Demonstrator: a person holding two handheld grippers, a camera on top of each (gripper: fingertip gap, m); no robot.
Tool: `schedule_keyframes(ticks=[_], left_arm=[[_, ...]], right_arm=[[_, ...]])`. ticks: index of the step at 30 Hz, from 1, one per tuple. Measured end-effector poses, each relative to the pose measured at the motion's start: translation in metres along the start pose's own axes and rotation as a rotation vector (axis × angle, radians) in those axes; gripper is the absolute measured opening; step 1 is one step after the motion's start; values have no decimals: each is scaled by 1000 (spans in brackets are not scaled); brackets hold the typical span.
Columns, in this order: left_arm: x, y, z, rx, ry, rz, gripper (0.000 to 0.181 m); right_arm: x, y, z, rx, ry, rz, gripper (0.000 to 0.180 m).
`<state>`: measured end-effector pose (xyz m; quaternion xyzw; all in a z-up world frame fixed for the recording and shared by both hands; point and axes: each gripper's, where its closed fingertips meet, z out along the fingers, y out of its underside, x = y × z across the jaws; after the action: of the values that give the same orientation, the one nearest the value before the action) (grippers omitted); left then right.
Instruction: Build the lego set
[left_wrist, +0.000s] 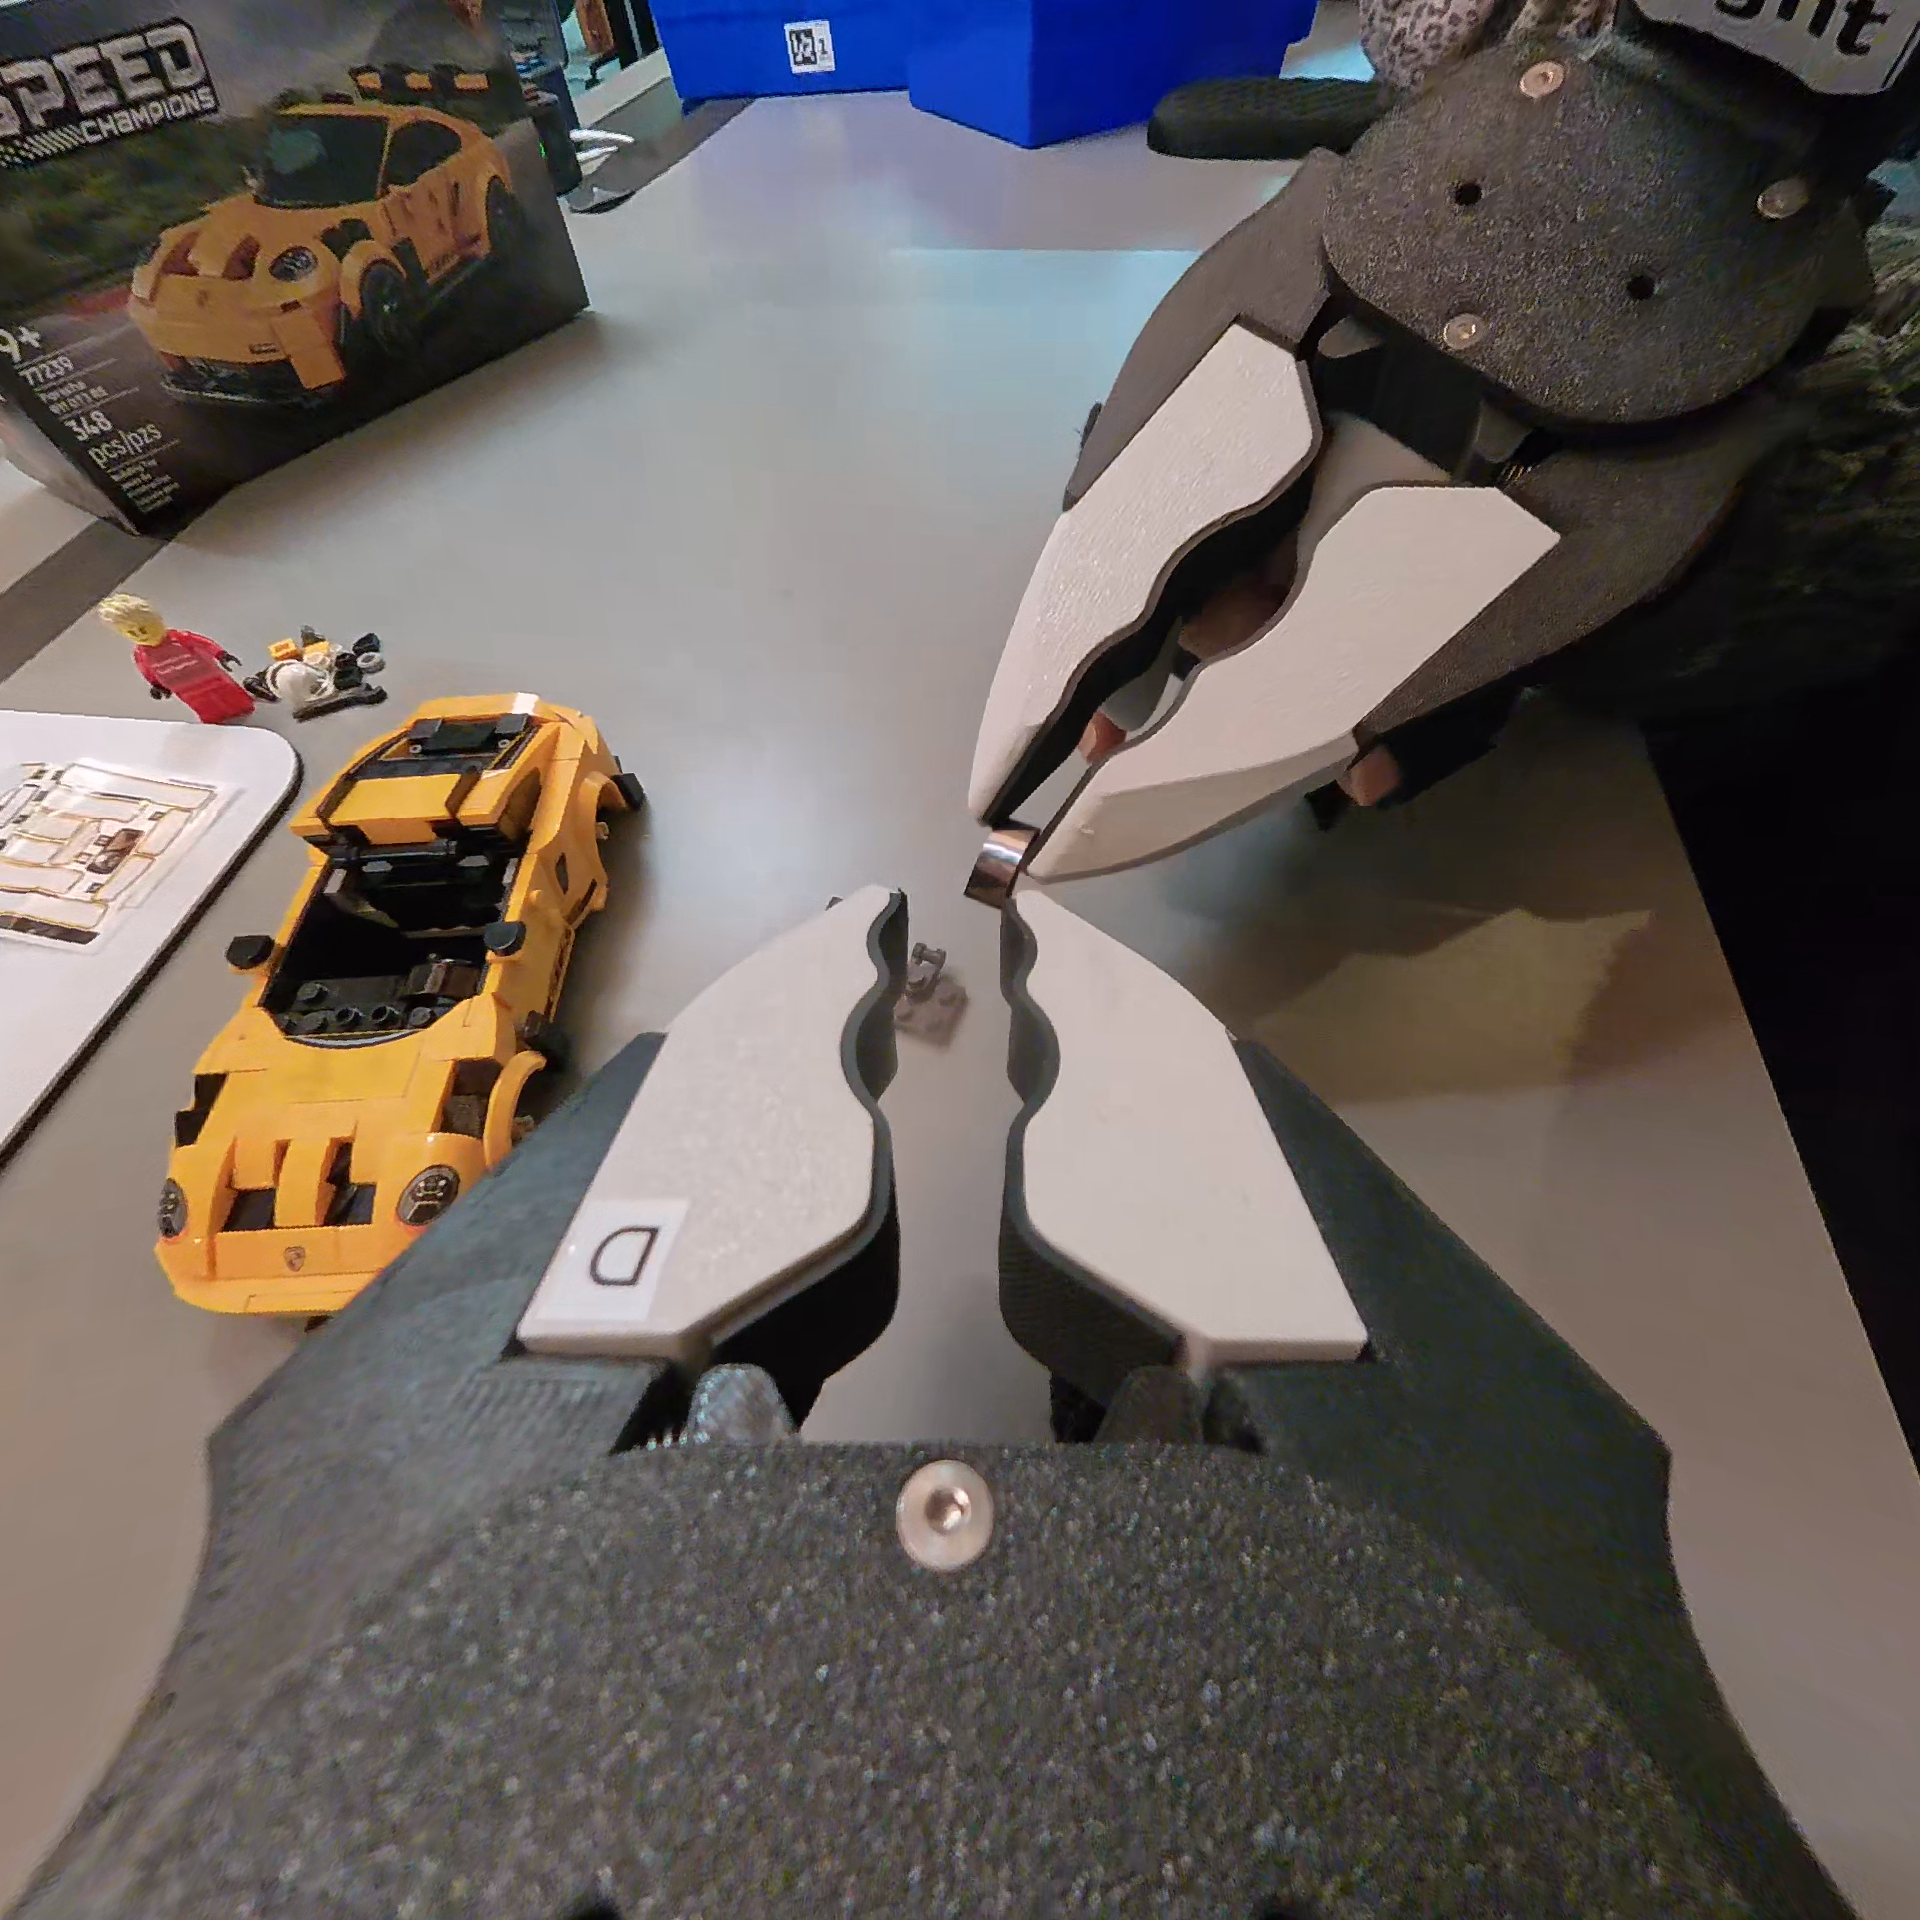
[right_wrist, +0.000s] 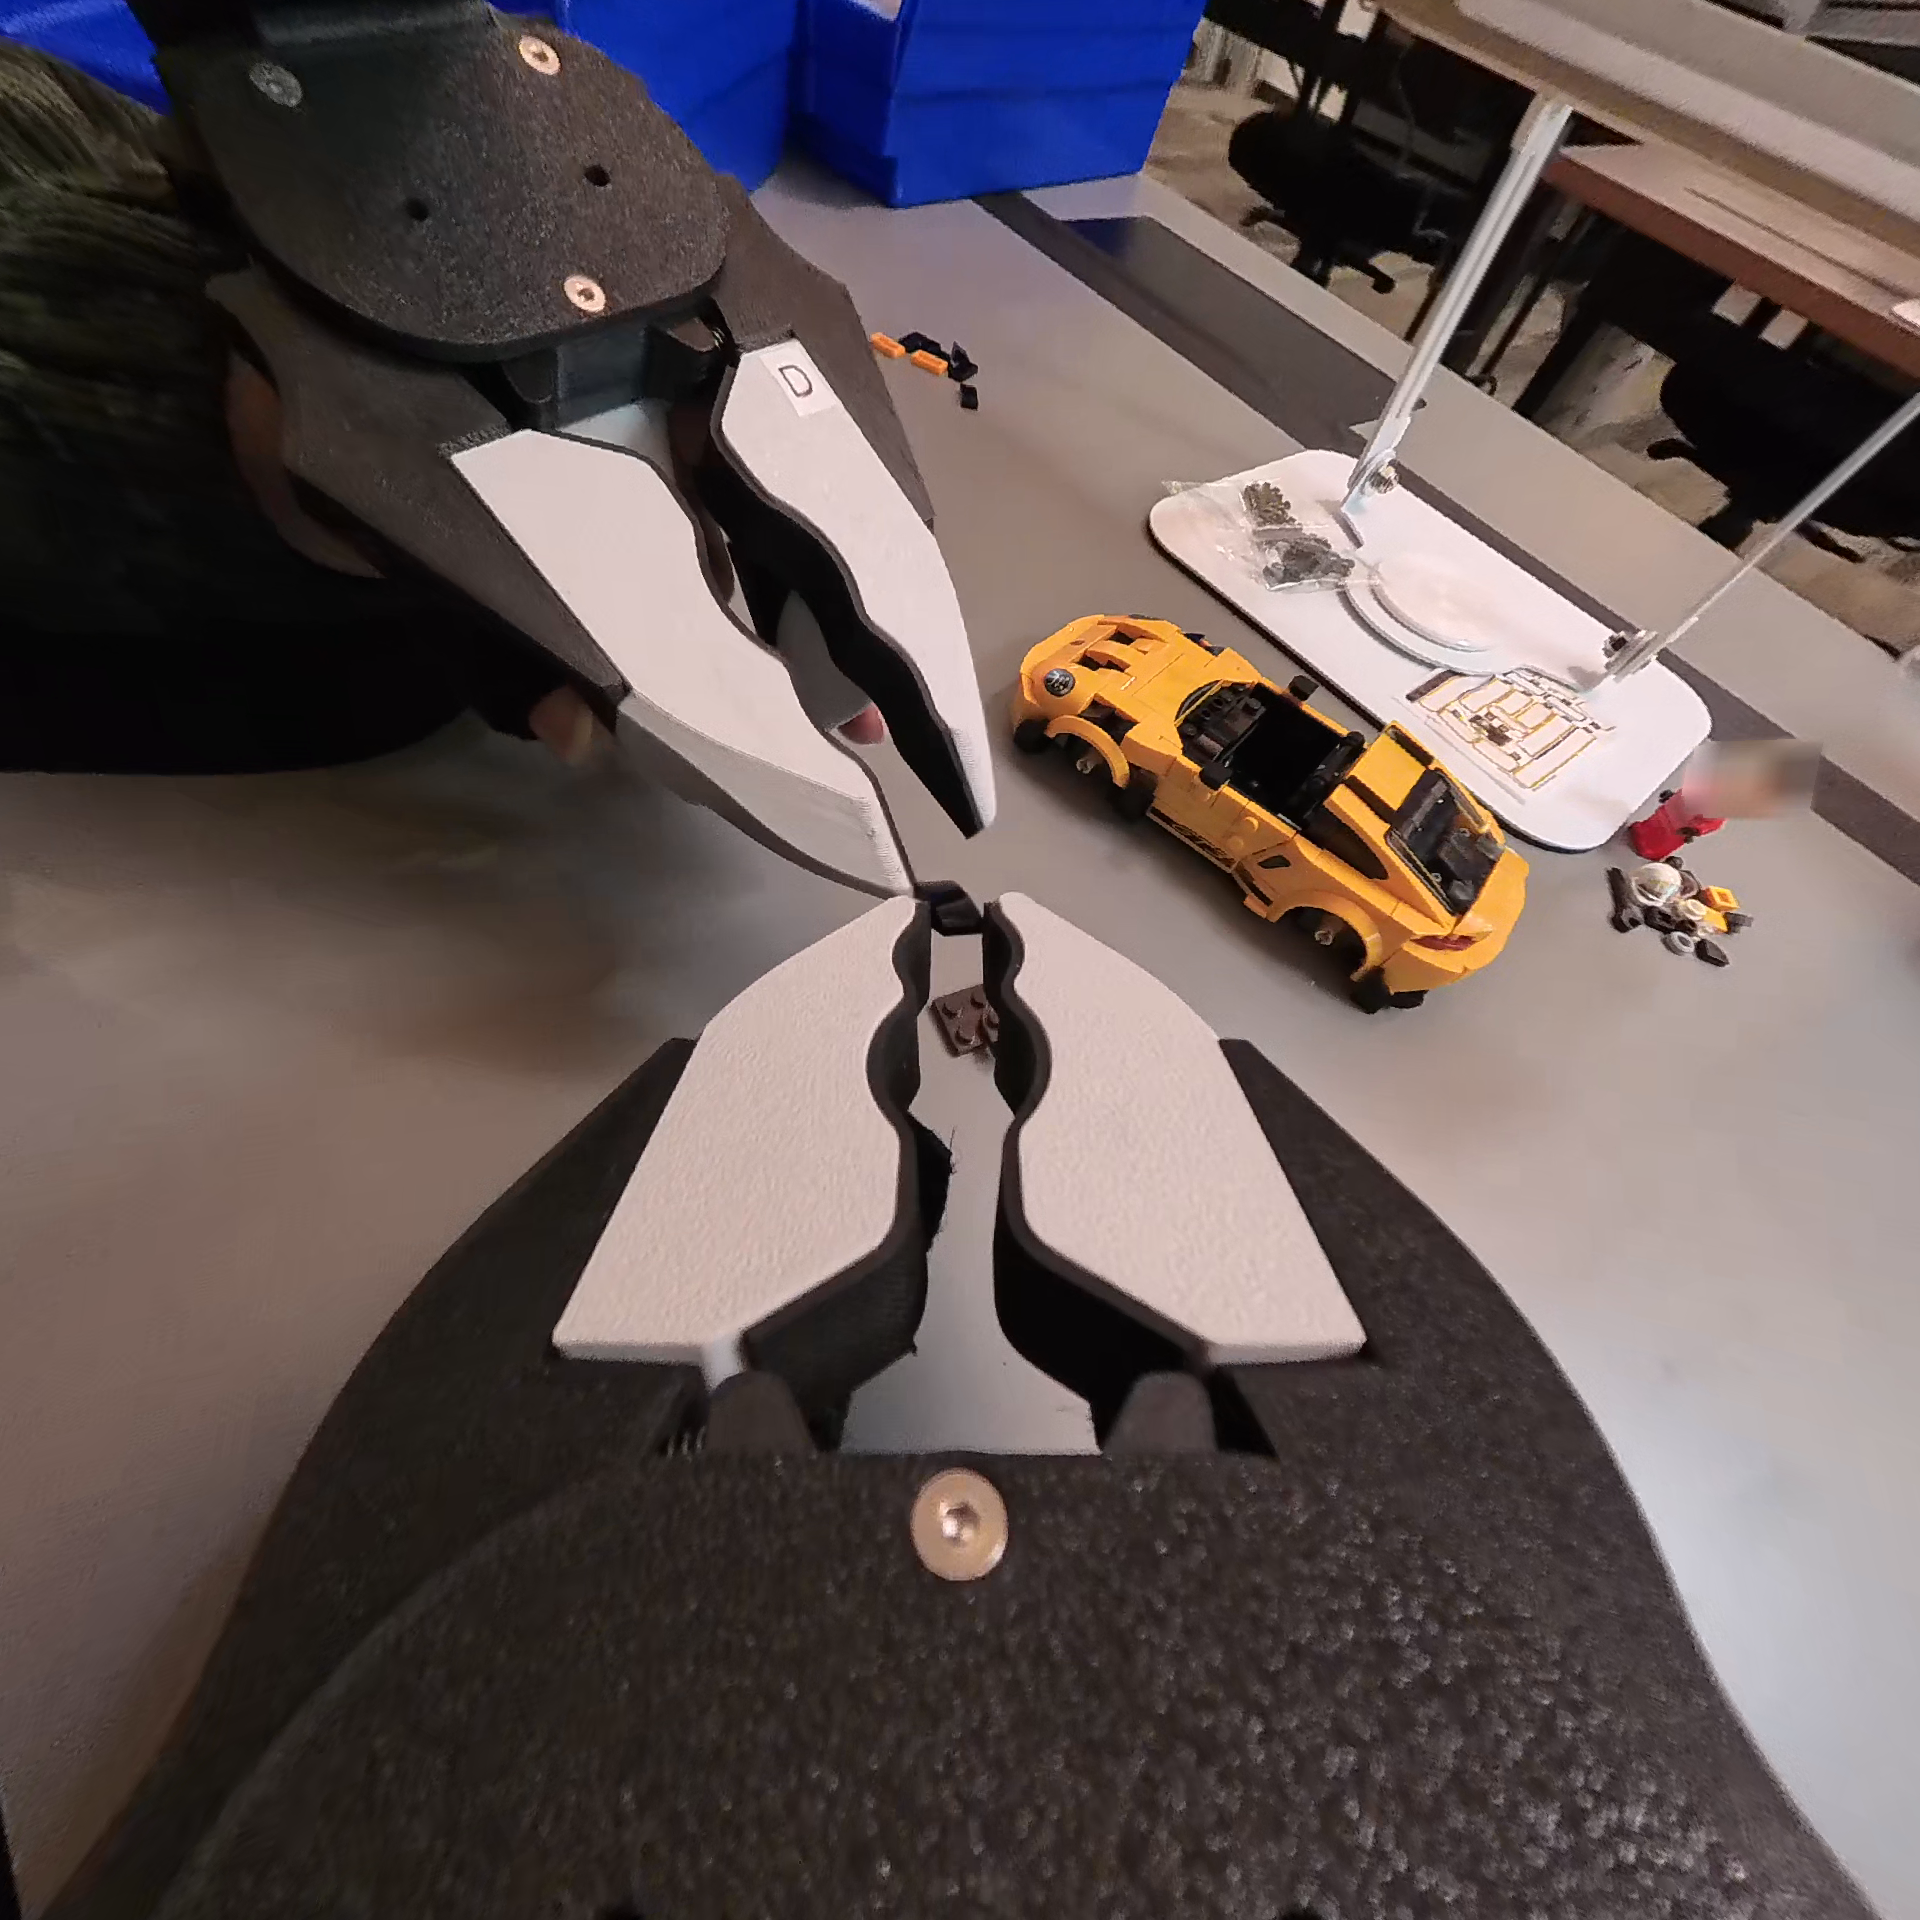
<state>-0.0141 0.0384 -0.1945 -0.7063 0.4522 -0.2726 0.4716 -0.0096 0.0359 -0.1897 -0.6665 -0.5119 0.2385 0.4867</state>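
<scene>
A yellow lego car (left_wrist: 405, 987) with an open black cockpit stands on the grey table; it also shows in the right wrist view (right_wrist: 1278, 800). My right gripper (right_wrist: 956, 906) is shut on a small black piece (right_wrist: 956, 902) and holds it just above the table. In the left wrist view the right gripper (left_wrist: 1013, 836) comes in from the upper right, with the shiny black piece (left_wrist: 995, 860) at its tips. My left gripper (left_wrist: 954, 899) is open and empty, tip to tip with the right one. A small dark plate (left_wrist: 932, 995) lies on the table between the left fingers, also seen under the right gripper (right_wrist: 966, 1023).
The set's box (left_wrist: 281, 239) stands at the back left. A red minifigure (left_wrist: 177, 665) and a pile of small parts (left_wrist: 322, 665) lie behind the car. A white stand base (right_wrist: 1455, 644) holds a sticker sheet and a parts bag (right_wrist: 1278, 540). Blue bins (right_wrist: 935, 94) stand behind. The table edge (left_wrist: 1714, 831) runs along the right. The grippers are tip to tip, or close to it. The small dark plate (left_wrist: 932, 995) is about equally far from each gripper, around 6 cm. Seen from the right wrist view (right_wrist: 974, 1024) as well.
</scene>
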Motion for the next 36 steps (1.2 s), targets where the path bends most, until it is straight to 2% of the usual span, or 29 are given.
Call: schedule_keyframes(ticks=[10,16,21,36], left_arm=[[16,-5,-2,34,100,1,19],[25,-8,-5,49,151,11,8],[29,-7,-5,38,195,-42,8],[13,4,-1,-23,184,-239,8]], right_arm=[[-9,-9,-10,82,-103,2,9],[-15,-10,-13,98,-178,73,9],[-17,-8,-14,91,-224,111,9],[-9,9,-6,-3,-197,168,10]])
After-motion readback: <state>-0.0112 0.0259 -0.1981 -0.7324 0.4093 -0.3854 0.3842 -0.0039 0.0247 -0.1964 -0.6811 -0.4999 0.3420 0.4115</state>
